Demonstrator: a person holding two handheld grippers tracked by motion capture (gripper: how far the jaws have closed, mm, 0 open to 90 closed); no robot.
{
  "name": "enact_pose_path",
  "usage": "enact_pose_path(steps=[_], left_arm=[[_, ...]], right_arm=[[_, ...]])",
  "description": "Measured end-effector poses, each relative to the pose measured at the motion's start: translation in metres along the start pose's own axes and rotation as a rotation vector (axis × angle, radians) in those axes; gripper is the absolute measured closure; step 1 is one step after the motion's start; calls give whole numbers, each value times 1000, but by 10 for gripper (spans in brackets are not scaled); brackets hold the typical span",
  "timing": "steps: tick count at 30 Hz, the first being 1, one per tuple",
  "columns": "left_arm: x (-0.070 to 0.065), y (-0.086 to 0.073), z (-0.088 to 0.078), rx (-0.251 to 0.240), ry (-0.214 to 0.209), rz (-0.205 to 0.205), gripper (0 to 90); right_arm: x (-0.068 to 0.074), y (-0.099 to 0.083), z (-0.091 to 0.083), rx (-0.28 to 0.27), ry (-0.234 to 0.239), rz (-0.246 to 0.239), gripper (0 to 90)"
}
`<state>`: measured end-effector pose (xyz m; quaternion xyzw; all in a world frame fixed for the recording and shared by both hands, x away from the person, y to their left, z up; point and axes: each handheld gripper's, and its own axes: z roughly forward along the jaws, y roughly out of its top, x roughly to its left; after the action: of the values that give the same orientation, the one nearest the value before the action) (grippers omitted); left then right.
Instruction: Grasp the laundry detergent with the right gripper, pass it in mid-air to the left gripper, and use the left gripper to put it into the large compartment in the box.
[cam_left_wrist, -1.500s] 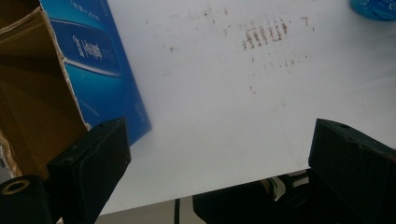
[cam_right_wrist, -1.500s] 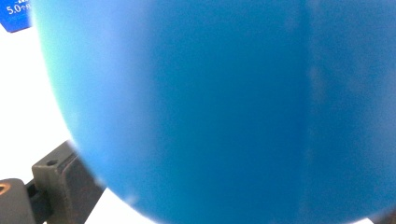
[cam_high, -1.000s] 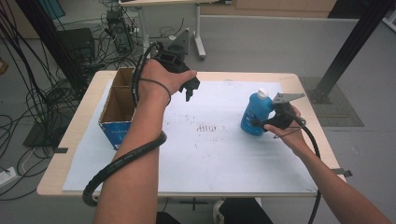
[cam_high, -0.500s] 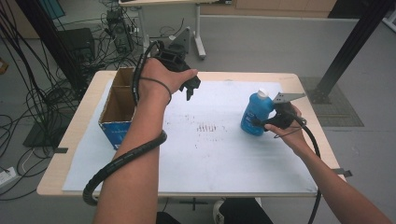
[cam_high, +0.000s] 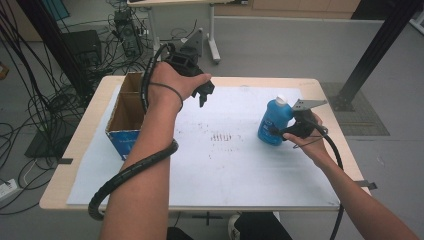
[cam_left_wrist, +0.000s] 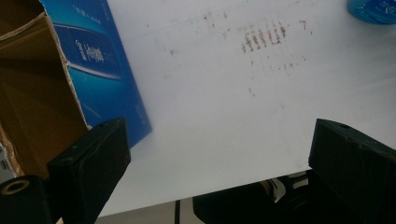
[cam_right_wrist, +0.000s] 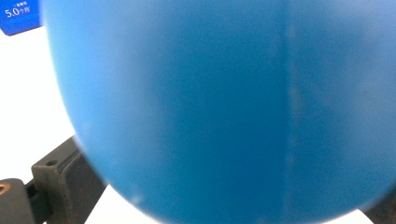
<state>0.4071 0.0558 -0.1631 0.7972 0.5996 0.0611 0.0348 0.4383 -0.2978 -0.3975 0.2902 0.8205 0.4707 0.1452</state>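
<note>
A blue bottle (cam_high: 272, 122) with a white cap stands on the right part of a white sheet (cam_high: 225, 170). My right gripper (cam_high: 276, 134) is shut on the bottle's lower body from the right. In the right gripper view the bottle (cam_right_wrist: 224, 107) bulges between the jaws of the right gripper (cam_right_wrist: 224, 198). My left gripper (cam_high: 202, 96) hangs open in the air over the sheet's far left part, nothing between its fingers. Under the left gripper (cam_left_wrist: 219, 158) lie the sheet and the blue side of an open cardboard box (cam_left_wrist: 102, 70). The bottle's base (cam_left_wrist: 373, 7) appears far off.
The open cardboard box (cam_high: 120, 134) stands on the table's left side, blue outside and brown inside. Brownish marks (cam_high: 222, 136) stain the middle of the sheet. Cables (cam_high: 45, 100) cover the floor at left, and a black post (cam_high: 370, 50) rises at far right.
</note>
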Motion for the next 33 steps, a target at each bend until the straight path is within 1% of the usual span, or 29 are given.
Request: enact_pose_path(steps=[6, 13, 22, 33], left_arm=[[0, 0, 1, 1, 1, -3, 60], [-1, 0, -1, 2, 1, 4, 61], [-1, -1, -1, -2, 2, -3, 60], [-1, -1, -2, -1, 2, -1, 61]], right_arm=[[0, 0, 0, -2, 1, -2, 15], [1, 1, 0, -5, 1, -1, 15], [1, 1, -1, -9, -3, -1, 15], [2, 1, -1, -9, -2, -2, 15]])
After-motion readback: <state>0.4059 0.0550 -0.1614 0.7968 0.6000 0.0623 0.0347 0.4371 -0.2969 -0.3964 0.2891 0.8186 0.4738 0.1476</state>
